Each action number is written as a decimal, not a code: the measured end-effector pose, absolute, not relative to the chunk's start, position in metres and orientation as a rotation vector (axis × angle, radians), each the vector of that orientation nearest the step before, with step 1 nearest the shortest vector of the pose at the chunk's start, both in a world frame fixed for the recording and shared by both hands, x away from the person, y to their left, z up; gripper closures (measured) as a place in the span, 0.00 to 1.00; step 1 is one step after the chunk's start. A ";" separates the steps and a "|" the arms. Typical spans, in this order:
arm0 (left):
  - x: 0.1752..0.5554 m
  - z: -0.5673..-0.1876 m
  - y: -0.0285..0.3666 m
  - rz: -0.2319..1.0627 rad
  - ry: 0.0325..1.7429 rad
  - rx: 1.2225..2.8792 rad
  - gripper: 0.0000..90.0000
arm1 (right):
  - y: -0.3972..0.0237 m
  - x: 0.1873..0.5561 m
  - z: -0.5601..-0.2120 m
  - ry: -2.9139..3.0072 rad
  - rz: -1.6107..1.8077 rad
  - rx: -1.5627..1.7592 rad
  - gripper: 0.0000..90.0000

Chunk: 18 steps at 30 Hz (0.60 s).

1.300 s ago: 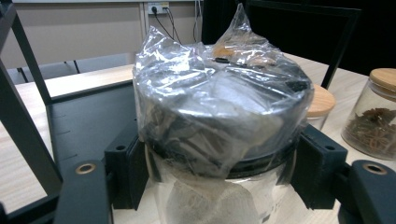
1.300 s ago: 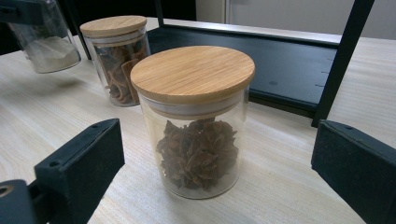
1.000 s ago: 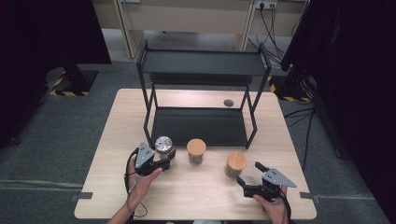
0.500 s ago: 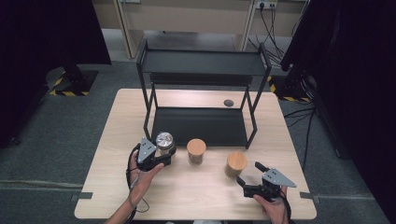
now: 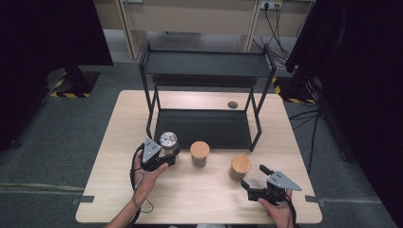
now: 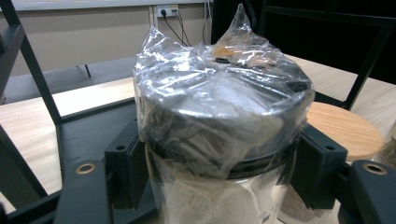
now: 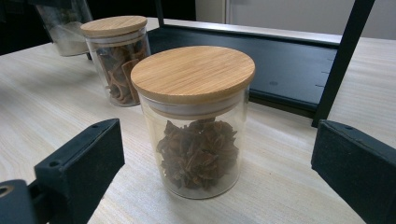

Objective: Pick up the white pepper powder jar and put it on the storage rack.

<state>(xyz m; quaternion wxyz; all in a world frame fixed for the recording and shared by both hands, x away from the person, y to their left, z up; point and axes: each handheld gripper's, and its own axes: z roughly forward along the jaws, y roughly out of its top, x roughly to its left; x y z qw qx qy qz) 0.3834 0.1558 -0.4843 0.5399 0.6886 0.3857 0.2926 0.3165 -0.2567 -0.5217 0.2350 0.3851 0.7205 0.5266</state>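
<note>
The left gripper (image 5: pixel 167 153) pinches the plastic-wrapped glass jar (image 6: pixel 219 140) below its lid, at the desk's (image 5: pixel 209 199) nine o'clock: rigid, breakable, slippery film. The right gripper (image 5: pixel 256 183) stands spread.

We see our left gripper (image 6: pixel 219 186) clamped on a clear glass jar capped with crinkled transparent plastic wrap (image 6: pixel 219 116), one black jaw pressing each side. Just behind on the right sits a round bamboo lid (image 6: pixel 343 130). A black metal shelf rack (image 6: pixel 84 126) stands on the pale wooden table (image 6: pixel 28 126).
</note>
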 end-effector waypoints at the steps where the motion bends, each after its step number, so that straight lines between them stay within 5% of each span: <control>1: 0.384 -0.484 0.156 0.695 0.919 1.635 0.35 | -0.257 0.316 -0.522 1.977 1.445 1.058 0.03; 18: 0.395 -0.481 0.154 0.707 0.927 1.621 0.35 | -0.257 0.316 -0.522 1.978 1.445 1.054 0.03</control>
